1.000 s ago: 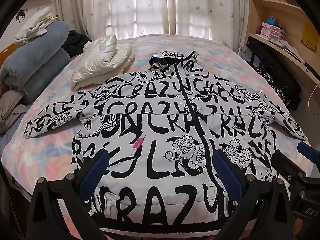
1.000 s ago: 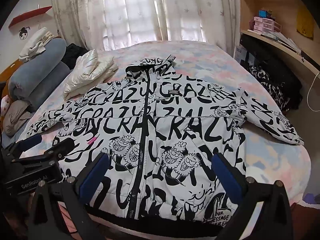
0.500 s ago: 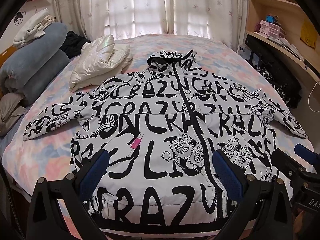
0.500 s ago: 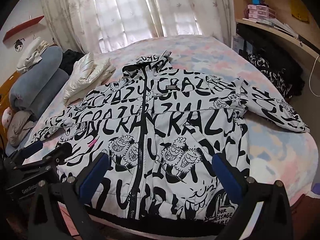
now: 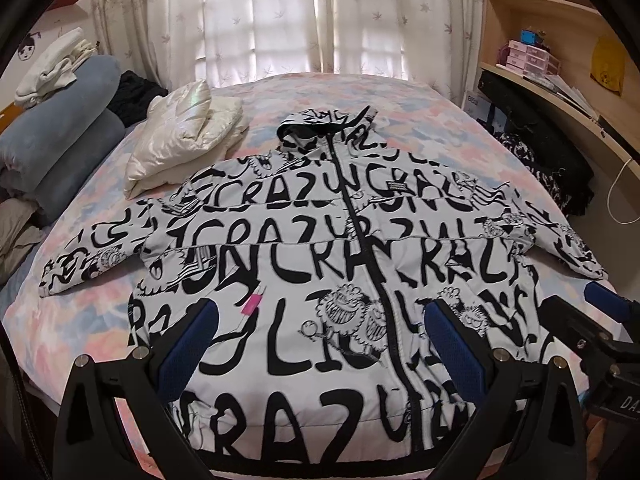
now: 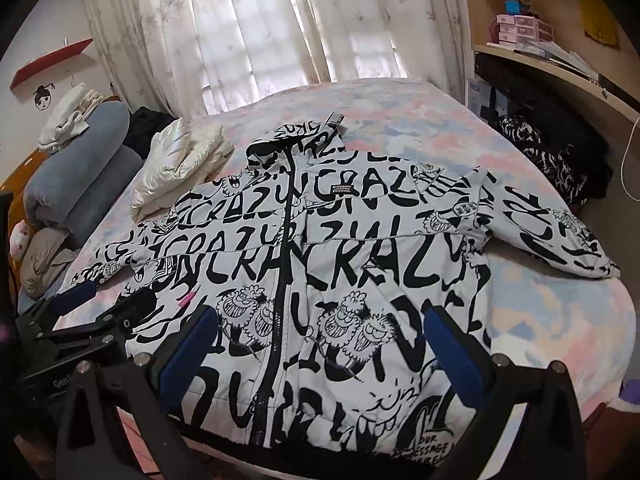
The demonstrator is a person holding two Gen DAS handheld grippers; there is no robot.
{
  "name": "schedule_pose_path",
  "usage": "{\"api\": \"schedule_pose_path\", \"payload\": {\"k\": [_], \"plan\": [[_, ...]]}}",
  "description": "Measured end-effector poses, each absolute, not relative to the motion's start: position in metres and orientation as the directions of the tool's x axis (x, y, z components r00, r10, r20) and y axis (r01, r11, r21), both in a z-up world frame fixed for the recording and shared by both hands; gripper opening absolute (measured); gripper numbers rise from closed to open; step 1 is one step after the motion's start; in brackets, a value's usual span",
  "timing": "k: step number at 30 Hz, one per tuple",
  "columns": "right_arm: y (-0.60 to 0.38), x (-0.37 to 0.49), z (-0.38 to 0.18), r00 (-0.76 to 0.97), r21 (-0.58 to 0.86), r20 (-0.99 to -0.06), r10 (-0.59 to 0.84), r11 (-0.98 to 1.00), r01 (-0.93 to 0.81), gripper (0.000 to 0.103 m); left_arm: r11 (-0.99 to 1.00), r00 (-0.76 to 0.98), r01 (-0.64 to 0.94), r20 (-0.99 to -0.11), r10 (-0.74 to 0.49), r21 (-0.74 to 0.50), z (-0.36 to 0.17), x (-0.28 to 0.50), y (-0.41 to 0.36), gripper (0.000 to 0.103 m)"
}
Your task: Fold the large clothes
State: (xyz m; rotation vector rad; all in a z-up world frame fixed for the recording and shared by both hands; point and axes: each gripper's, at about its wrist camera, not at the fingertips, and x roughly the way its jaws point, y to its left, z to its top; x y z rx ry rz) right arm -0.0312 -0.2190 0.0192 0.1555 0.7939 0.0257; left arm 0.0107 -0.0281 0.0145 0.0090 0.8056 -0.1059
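Left gripper: released, level above the jacket hem.
Right gripper: released, beside it, tilted slightly.

A: What lies under the left gripper?
B: A printed jacket, spread flat on the bed, zipped, sleeves out; jaws wide apart above its hem, seemingly not touching.

The left gripper and the right gripper hover side by side, both with fingers spread wide apart and holding nothing.
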Motion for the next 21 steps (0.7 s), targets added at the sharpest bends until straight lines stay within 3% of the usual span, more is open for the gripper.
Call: {"api": "schedule_pose_path", "payload": {"k": [21], "plan": [[-0.34,-0.03,0.109,0.8,0.012,-0.562,-0.213,0.964,0.264,0.103,0.982,0.855,0.186,-0.494,-0.157,0.01,0.103,0.061,-0.116,0.102]]}}
